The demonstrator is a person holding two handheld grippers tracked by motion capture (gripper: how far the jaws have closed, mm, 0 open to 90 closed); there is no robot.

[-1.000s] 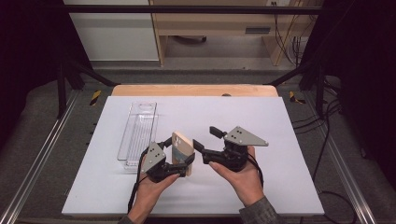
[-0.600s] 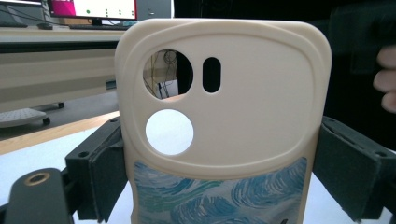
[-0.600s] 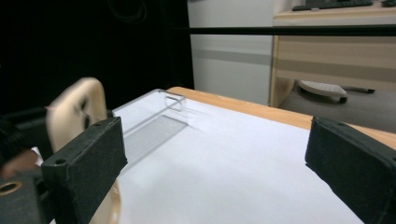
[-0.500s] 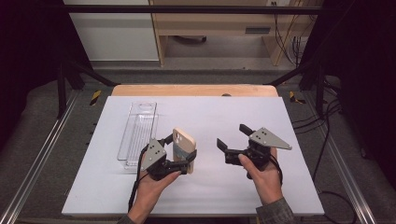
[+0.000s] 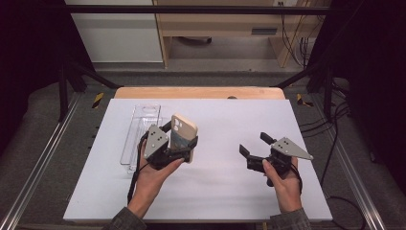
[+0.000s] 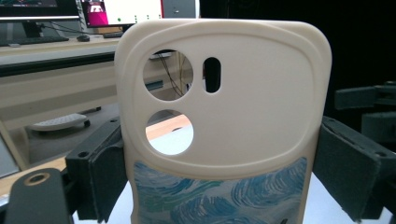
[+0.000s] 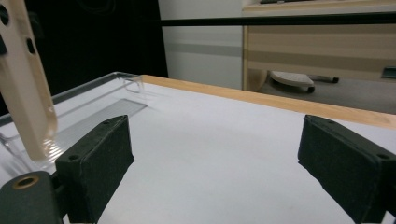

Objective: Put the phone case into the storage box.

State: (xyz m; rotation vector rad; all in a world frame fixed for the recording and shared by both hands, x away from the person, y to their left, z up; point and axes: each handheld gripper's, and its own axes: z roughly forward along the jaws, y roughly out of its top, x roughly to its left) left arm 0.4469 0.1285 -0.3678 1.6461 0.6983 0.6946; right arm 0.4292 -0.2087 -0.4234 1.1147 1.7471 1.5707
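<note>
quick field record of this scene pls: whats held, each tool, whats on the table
held item: cream phone case with blue swirl print, upright, camera cutouts at top
left tool: shut on the phone case's sides, raised off the table
right tool: open, nothing between its jaws, low over the table, apart from the case
table: white top with wooden far edge
other item: clear plastic tray, lying flat left of the case

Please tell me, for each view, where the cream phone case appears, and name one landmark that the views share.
High view: phone case left of centre, upright in the left tool.
Left gripper view: phone case fills the centre, between the jaws.
Right gripper view: phone case at the left edge.
Shared landmark: clear plastic tray, behind the case.
</note>
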